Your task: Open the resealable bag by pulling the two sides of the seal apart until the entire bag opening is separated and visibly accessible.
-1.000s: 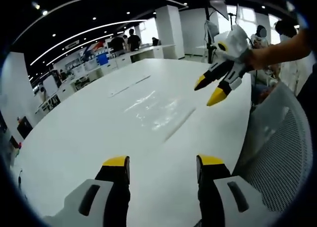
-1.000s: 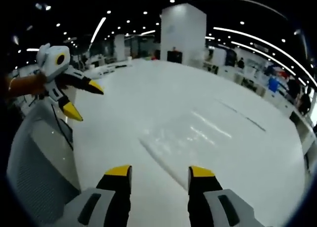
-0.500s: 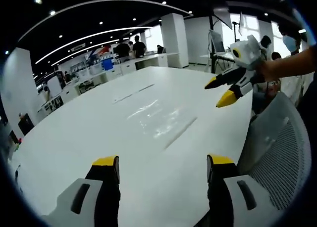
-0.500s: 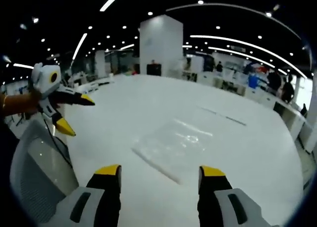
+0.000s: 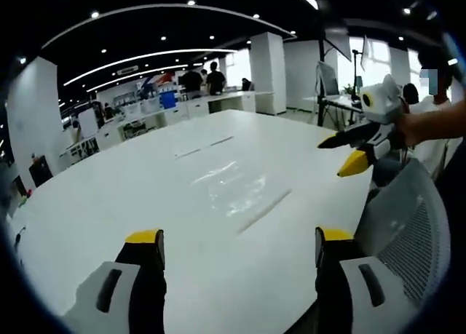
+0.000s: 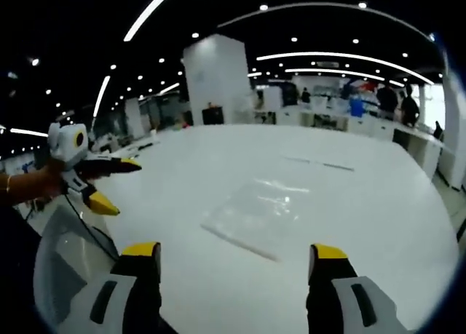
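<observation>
My left tongs (image 5: 237, 241) and right tongs (image 6: 237, 255) gape wide, empty. The clear bag (image 6: 256, 212) lies flat on the white bench (image 6: 364, 225), well ahead of both.

Both views look fwd over the table (image 5: 109, 203) (image 6: 378, 225) from its near edge, sharing the bag (image 5: 237, 188) (image 6: 255, 210) mid-table.

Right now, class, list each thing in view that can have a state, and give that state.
Resealable bag: flat on the table, untouched; seal state too faint to tell.
Left gripper: open, empty, above the table.
Right gripper: open, empty, above the table.
White table: bears the bag.
</observation>
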Demonstrator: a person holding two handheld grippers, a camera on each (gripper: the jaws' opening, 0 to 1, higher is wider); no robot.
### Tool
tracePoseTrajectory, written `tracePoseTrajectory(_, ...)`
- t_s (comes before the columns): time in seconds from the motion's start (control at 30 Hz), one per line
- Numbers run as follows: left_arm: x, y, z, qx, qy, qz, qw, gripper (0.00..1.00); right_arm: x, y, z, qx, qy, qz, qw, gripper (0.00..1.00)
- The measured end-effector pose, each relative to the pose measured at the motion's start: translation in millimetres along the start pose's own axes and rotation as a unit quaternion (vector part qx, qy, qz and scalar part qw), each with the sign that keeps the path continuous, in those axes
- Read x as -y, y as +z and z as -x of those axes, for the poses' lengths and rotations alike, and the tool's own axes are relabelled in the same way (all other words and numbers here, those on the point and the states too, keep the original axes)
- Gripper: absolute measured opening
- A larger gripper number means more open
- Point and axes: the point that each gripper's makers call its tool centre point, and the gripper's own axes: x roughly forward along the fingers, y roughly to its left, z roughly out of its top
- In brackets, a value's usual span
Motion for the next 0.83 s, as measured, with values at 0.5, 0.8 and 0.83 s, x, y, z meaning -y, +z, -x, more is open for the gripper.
tracePoseTrajectory(0.5,-0.5,-1.4,1.3,0.003,-0.004,0.018,0.9998,0.92,0.0,-6.8,5.0,0.007,-0.007,-0.026,0.9996,0.89)
tracePoseTrajectory(0.8,2.7,-4.5,0.7,-0.004,-0.008,0.025,0.9996,0.92,-2.9,-8.5,4.4,0.007,-0.004,-0.032,0.9995,0.93)
tracePoseTrajectory(0.83,2.8,-5.8,0.7,-0.006,-0.008,0.025,0.9996,0.92,-3.7,-9.4,4.0,0.006,-0.003,-0.032,0.9995,0.93)
